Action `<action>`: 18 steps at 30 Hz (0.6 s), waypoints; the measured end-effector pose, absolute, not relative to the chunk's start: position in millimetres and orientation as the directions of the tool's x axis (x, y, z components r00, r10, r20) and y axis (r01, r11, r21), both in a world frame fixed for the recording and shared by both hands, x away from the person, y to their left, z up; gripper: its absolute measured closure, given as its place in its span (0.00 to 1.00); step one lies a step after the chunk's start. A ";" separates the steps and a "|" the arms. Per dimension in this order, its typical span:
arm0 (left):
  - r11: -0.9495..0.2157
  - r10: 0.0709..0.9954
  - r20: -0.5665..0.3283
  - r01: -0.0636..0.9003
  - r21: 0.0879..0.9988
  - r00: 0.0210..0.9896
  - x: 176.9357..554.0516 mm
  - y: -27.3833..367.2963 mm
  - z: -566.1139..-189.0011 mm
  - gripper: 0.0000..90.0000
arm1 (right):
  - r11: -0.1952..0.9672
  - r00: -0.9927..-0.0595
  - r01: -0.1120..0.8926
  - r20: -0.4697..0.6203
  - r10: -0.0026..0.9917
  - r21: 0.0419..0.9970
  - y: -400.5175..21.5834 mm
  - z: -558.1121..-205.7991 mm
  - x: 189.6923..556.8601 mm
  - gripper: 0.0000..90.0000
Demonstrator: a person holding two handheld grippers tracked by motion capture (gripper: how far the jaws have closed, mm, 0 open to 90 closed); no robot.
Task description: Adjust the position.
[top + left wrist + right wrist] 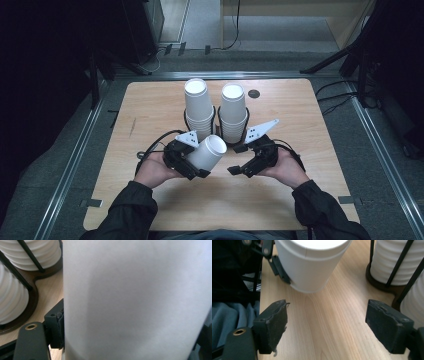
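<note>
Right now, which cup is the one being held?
Find the wooden table with two tall stacks of white cups in a black rack. Just in front, the left tool grips one white cup. It alone is single and tilted, not stacked.

1. No legible text, label, brand, number or sign appears in any view.
2. Paper cup (209, 151) held in the left gripper (192, 162): plain white wall, no print, as seen in the high view and both gripper views.
3. Stacked cups (197, 107) in the rack: plain white, unmarked.
4. Grey plate on the right gripper (239, 157): small dark dots, no characters readable.
5. Table (150, 107): bare wood grain, no markings.
</note>
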State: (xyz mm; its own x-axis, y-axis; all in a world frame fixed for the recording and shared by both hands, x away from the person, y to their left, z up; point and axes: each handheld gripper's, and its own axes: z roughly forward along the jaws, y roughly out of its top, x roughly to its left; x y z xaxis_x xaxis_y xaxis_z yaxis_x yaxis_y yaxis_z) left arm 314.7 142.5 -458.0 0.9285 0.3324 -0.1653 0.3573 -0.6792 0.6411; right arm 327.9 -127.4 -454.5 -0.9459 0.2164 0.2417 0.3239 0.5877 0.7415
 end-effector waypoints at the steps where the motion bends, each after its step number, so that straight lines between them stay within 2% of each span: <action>1: -0.679 0.332 -0.165 0.357 0.641 0.929 314.7 142.5 -458.0 0.20 | 0.588 -0.946 0.324 0.242 0.216 0.741 -127.4 -454.5 327.9 0.21; 12: -0.752 0.263 -0.185 0.322 0.576 0.947 328.5 131.6 -467.9 0.20 | 0.638 -0.952 0.303 0.202 0.229 0.708 -128.2 -468.5 322.9 0.22; 18: -0.783 0.232 -0.191 0.300 0.545 0.954 332.5 119.2 -478.2 0.20 | 0.636 -0.960 0.280 0.197 0.199 0.719 -129.9 -468.5 321.6 0.22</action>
